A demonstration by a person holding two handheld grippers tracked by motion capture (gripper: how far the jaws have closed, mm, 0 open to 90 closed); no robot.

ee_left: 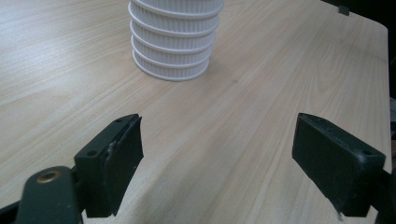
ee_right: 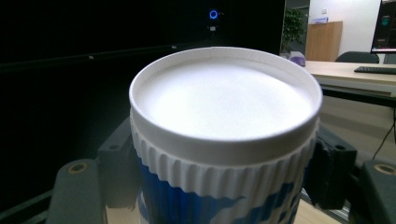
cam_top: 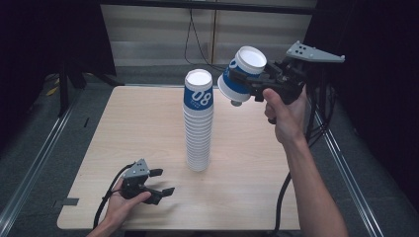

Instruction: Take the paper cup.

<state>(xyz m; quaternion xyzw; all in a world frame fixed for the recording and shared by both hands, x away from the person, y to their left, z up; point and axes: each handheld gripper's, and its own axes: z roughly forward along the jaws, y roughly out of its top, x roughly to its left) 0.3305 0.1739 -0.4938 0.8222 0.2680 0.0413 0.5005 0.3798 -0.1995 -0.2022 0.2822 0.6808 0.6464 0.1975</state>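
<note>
Blue-white cup (cam_top: 243,74) lifted off to the right of the stack, clamped in right tool (cam_top: 247,81).

Held tilted in mid-air, upper right of tall cup stack (cam_top: 198,121), apart from it; ribbed white rim and pale top w/ jaws pressed on both sides in right gripper view. Stack upright near centre of wooden worktop (cam_top: 143,128), top cup marked "08". Left tool (cam_top: 162,182) low at near-left of worktop, jaws spread wide w/ nothing between; stack's base ahead of it in left gripper view.
</note>
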